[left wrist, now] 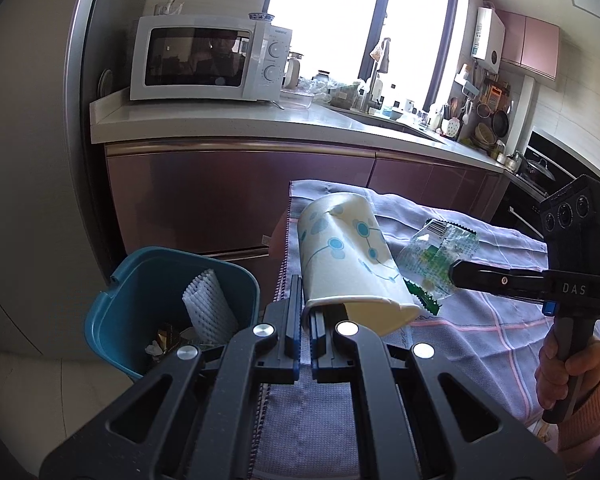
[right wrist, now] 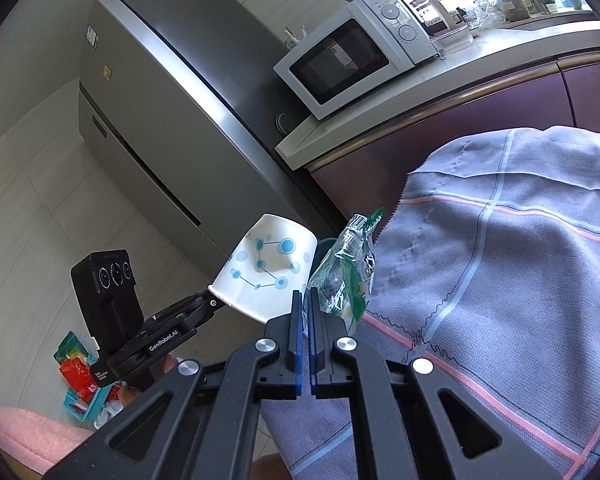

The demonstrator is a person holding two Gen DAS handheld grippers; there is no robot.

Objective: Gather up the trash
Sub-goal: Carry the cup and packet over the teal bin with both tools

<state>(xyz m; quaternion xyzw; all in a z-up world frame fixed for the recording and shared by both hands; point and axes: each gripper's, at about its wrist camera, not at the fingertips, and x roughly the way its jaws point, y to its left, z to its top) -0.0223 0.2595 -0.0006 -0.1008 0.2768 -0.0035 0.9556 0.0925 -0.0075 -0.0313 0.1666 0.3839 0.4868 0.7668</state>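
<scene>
My left gripper [left wrist: 306, 312] is shut on the rim of a white paper cup [left wrist: 348, 256] with blue dots, which is dented and tilted above the cloth. The same cup [right wrist: 264, 272] and the left gripper [right wrist: 214, 303] show in the right wrist view. My right gripper [right wrist: 306, 296] is shut on a crumpled clear plastic wrapper [right wrist: 346, 268] with green print. From the left wrist view that wrapper [left wrist: 436, 256] hangs from the right gripper [left wrist: 454, 274], just right of the cup. A blue bin [left wrist: 140, 280] stands on the floor at lower left, holding white foam netting [left wrist: 208, 304] and scraps.
A grey-blue checked cloth [left wrist: 472, 320] covers the table. Behind are maroon cabinets [left wrist: 240, 196], a counter with a white microwave [left wrist: 208, 60], and a grey fridge [right wrist: 160, 112]. Colourful packets in a teal tray [right wrist: 80, 376] lie on the floor. A hand [left wrist: 560, 364] grips the right handle.
</scene>
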